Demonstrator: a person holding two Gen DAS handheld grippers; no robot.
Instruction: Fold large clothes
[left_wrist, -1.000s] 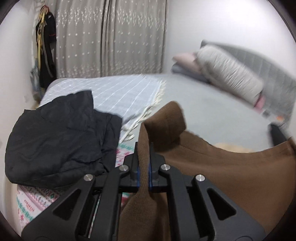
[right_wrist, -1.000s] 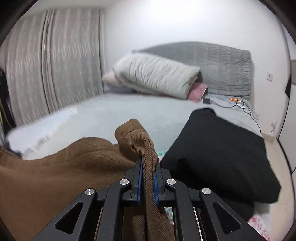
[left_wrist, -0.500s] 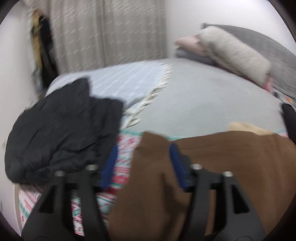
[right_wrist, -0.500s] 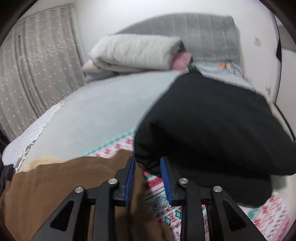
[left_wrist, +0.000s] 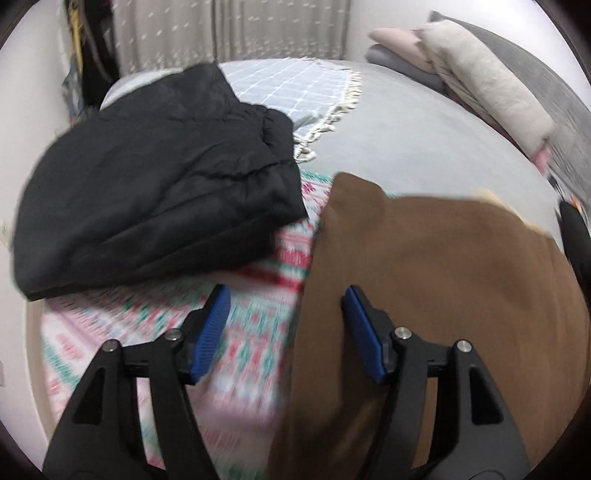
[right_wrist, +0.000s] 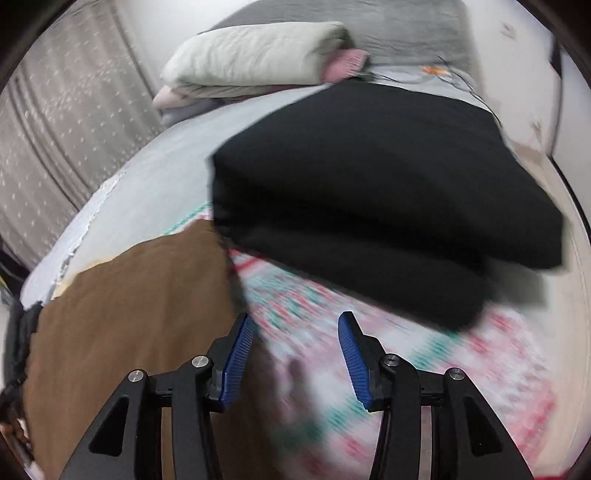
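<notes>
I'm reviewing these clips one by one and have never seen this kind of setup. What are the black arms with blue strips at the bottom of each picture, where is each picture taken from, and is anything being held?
There is no robot here: a person carries a hand-held gripper in each hand, each with a wide-angle camera looking forward along its two fingers. One picture looks along the left gripper, the other along the right gripper; the blue strips are their pads.

Both look down on a bed covered near the front by a patterned blanket. On it lies a brown garment, with a folded black garment to its left and another folded black garment to its right. Pillows sit at the headboard.

Nothing is held. Both grippers' jaws have just been opening and stand apart; the brown cloth lies loose under them.
</notes>
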